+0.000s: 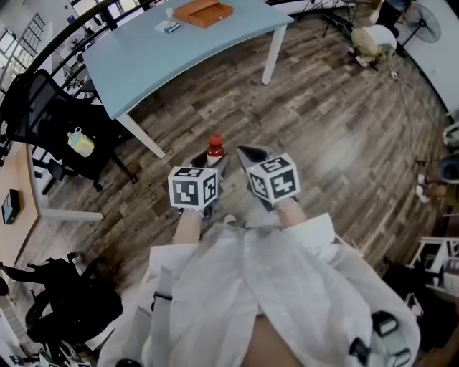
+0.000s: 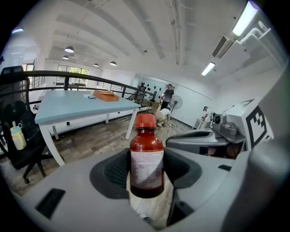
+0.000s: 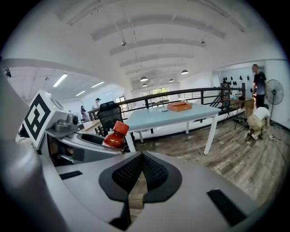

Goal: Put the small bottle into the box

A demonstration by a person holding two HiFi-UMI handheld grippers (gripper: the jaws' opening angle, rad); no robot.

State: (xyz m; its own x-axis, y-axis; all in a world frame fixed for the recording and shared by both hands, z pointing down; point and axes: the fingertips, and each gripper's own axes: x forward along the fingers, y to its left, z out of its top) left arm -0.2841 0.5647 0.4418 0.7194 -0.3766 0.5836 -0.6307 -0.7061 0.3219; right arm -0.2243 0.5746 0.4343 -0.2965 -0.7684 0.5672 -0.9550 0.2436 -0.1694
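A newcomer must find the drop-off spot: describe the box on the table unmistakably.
Find the light blue table standing on the wood-plank floor. Near its far edge lies the box, flat, rectangular and orange. Beside it lies a much smaller white and blue packet, so colour and size mark the box out.

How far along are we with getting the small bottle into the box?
Done: the small bottle is picked up, gripped upright in the left gripper. In hand: the carry; the right gripper is shut and empty. Left: reach the orange box on the blue table ahead and put the bottle in.
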